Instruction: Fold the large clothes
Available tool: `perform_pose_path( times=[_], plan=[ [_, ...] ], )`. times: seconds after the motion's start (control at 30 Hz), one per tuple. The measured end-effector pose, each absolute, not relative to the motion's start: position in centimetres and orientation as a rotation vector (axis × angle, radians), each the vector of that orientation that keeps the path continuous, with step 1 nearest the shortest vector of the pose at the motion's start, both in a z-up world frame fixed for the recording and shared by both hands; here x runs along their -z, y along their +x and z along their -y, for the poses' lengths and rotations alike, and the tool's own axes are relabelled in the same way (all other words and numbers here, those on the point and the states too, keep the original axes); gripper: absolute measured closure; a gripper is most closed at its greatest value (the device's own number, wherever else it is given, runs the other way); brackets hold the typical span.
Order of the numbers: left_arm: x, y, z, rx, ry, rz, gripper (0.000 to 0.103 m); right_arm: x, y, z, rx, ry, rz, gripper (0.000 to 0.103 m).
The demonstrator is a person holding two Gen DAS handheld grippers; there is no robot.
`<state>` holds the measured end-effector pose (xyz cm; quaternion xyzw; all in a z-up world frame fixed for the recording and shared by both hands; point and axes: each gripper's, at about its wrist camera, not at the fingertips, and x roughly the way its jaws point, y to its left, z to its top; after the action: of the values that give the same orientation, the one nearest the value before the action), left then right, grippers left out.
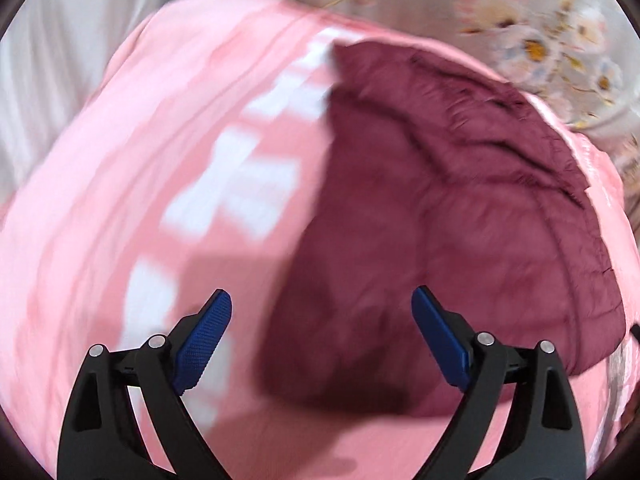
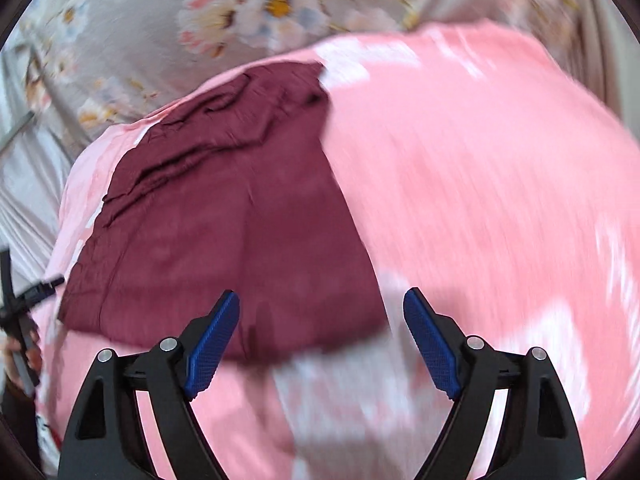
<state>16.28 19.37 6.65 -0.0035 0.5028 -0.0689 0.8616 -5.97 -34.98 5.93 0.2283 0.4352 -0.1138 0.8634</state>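
Observation:
A dark maroon garment (image 1: pixel 440 220) lies folded flat on a pink sheet with white blocks (image 1: pixel 140 200). In the left wrist view it fills the middle and right, with wrinkled seams along its far edge. My left gripper (image 1: pixel 322 300) hovers over the garment's near left edge, open, with nothing between its blue pads. The right wrist view shows the same maroon garment (image 2: pixel 224 240) at centre left on the pink sheet (image 2: pixel 480 200). My right gripper (image 2: pixel 321 300) is open above the garment's near right corner and holds nothing. Both views are motion-blurred.
A grey bedcover with a flower print (image 2: pixel 160 20) lies beyond the pink sheet. White cloth (image 1: pixel 60 60) is at the far left of the left wrist view. A hand holding a dark tool (image 2: pixel 20 320) shows at the left edge of the right wrist view.

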Motion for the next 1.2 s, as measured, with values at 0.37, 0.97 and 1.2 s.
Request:
perform_pose_path(
  times=[0.37,0.97,1.2],
  plan=[
    [-5.5,15.6,-20.6,0.159,-0.291,-1.062,0.045,-3.4,-5.1,35.0,0.321,0.641,-0.801,0.02],
    [-16.6,1.3,-24.0,0.356,-0.334,-0.916,0.099,-14.6,-17.2,28.7,0.172,0.469,-0.679,0.1],
    [-24.2,-4.9,-27.2,0.365,-0.403,-0.754,0.099,-21.9,-23.7,27.1,0.177,0.462,-0.499,0.1]
  ],
)
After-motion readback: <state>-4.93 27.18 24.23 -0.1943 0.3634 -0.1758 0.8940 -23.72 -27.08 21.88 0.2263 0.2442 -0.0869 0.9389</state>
